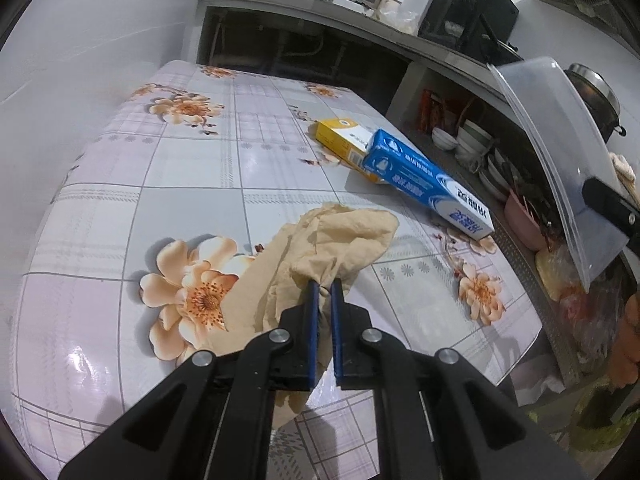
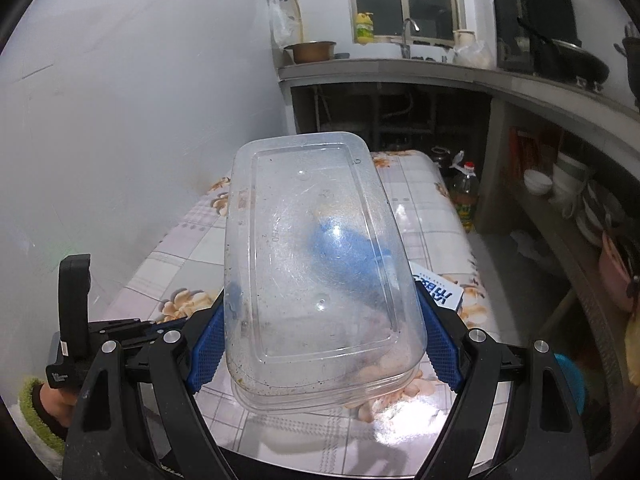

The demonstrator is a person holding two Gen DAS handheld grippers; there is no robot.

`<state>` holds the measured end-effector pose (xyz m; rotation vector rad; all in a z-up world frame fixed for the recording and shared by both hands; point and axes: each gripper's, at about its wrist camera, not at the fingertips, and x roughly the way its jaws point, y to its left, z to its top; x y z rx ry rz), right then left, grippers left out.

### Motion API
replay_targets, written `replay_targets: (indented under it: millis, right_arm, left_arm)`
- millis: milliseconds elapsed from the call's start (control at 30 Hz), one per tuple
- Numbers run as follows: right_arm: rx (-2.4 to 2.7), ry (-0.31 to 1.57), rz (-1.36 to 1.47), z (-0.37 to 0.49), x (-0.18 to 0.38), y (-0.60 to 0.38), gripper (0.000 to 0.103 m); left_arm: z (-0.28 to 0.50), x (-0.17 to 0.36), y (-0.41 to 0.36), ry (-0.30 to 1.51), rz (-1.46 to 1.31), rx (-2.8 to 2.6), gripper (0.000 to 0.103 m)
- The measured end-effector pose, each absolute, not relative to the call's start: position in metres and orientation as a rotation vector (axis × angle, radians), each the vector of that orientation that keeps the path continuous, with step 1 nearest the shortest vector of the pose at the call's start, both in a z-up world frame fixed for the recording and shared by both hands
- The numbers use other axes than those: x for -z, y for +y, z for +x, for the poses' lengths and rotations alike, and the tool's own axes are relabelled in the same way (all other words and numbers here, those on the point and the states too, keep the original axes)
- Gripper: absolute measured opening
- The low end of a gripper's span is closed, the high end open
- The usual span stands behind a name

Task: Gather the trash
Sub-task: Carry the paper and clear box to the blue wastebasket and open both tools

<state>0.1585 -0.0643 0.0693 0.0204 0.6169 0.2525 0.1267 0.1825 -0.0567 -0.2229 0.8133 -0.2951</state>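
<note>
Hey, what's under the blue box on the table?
One end of the blue box rests on the yellow box; the rest lies over the floral tablecloth. The covered part of the yellow box and the cloth beneath can't be seen.

- Tissue [image 1: 320, 252] on table [image 1: 192, 184], near edge.
- Yellow box [image 1: 340, 140] behind, touching blue box [image 1: 428, 180] to its right.
- Container [image 1: 560, 160] above table's right edge.

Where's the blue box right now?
In the left wrist view, the blue box lies on the floral tablecloth near its right edge, overlapping the yellow box, beyond the crumpled tissue.
</note>
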Motion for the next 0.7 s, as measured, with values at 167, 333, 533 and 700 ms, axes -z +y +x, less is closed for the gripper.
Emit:
replay_targets:
  millis: [167, 333, 533, 700]
  right_arm:
    - [-0.258, 0.610, 0.057, 0.155, -0.070, -0.072, 0.079]
    - [-0.250, 0.584, 0.099, 0.151, -0.076, -0.091, 0.079]
    - [-0.212, 0.543, 0.180, 0.138, -0.084, -0.131, 0.079]
    - [-0.126, 0.508, 0.251, 0.119, -0.085, -0.180, 0.079]
  left_arm:
    - [0.125, 0.047, 0.184, 0.792, -0.237, 0.293, 0.005]
    - [0.125, 0.027, 0.177, 0.750, -0.237, 0.309, 0.005]
    - [0.132, -0.001, 0.145, 0.703, -0.227, 0.392, 0.005]
    - [0.144, -0.023, 0.093, 0.672, -0.203, 0.517, 0.005]
